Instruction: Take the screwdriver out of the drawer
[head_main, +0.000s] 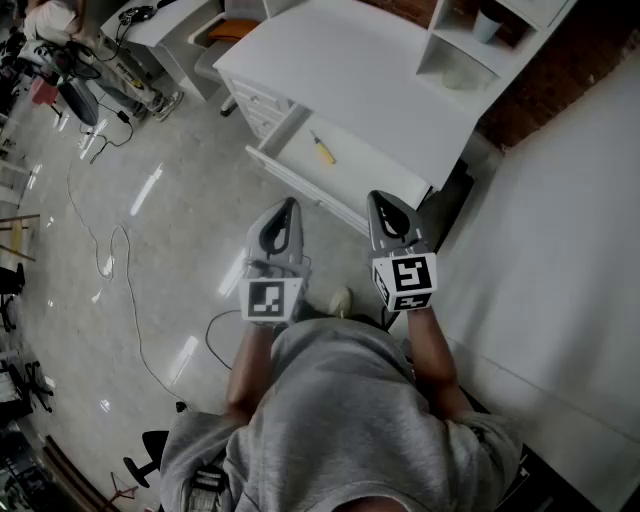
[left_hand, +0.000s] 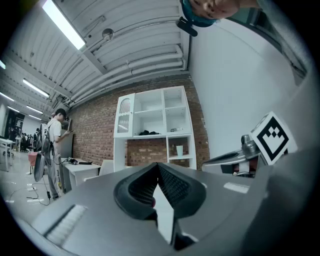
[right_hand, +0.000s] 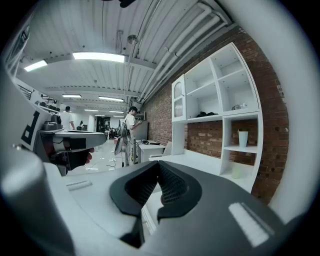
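Note:
A screwdriver with a yellow handle (head_main: 322, 149) lies in the open white drawer (head_main: 297, 183) of the desk (head_main: 350, 70). In the head view both grippers are held side by side in front of the person's chest, short of the drawer and well apart from it. Left gripper (head_main: 289, 206) has its jaws together with nothing between them; in its own view the tips (left_hand: 158, 166) meet. Right gripper (head_main: 385, 199) is shut and empty too, and its tips (right_hand: 159, 164) meet in the right gripper view. Neither gripper view shows the screwdriver.
A white shelf unit (head_main: 480, 40) with a cup (left_hand: 179, 150) stands on the desk against a brick wall. A white partition (head_main: 560, 250) runs along the right. Cables (head_main: 110, 260) trail over the floor at left. Another person (left_hand: 54, 145) stands at a far desk.

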